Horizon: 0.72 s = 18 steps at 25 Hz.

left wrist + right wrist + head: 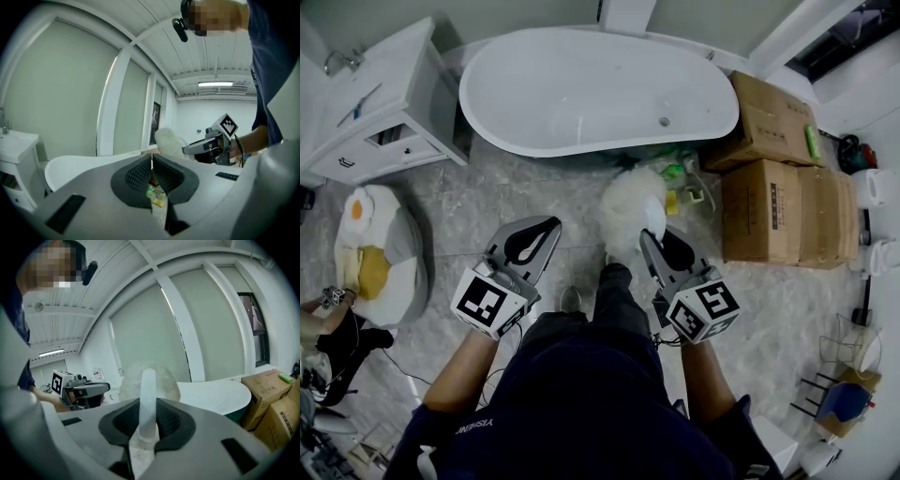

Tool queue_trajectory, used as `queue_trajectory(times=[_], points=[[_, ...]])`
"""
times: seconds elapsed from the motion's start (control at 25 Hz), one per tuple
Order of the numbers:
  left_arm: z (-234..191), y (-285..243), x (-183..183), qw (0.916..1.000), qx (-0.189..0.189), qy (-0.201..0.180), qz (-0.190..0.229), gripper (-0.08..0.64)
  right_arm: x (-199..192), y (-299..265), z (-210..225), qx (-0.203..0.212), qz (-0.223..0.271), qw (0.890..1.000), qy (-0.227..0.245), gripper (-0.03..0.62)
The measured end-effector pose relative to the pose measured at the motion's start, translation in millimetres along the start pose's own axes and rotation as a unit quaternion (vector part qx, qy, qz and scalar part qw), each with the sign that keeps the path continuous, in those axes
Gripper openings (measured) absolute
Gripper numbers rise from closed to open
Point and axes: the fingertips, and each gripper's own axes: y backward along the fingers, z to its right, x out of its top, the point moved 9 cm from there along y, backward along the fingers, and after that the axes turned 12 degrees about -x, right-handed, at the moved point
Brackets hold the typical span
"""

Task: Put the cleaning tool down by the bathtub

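Observation:
The cleaning tool is a fluffy white duster (628, 202) on a pale translucent handle (148, 399). My right gripper (653, 232) is shut on that handle, and the fluffy head (161, 380) sticks out past the jaws toward the white bathtub (600, 89). It hangs above the grey floor just in front of the tub's near side. My left gripper (549, 227) is beside it to the left, shut with nothing between its pads (140, 176). In the left gripper view the duster (168, 140) and the right gripper (206, 146) show to the right.
Stacked cardboard boxes (778, 197) stand right of the tub. A white vanity cabinet (375, 103) is at the left, with an egg-shaped cushion (375, 248) on the floor below it. Small green and yellow items (680, 187) lie under the tub's edge. The person's leg (614, 291) is between the grippers.

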Motion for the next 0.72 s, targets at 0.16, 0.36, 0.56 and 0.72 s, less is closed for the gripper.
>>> queue_trajectory(times=[0.16,0.36,0.56,0.72], points=[[-13,-20,0,0.9998,0.016,0.005,-0.01,0.034,3,-25,21,0.017,-0.01,1.0,0.005,0.084],[-32,-51,-5,0.9983,0.047,0.023,-0.024,0.034,10,-63,58,0.04,-0.026,0.999,0.009,0.084],[-56,-80,-16,0.995,0.081,0.043,-0.04,0.034,14,-108,96,0.055,-0.045,0.997,0.028,0.084],[-76,-104,-30,0.9913,0.103,0.059,-0.057,0.034,14,-148,122,0.072,-0.055,0.995,0.037,0.084]])
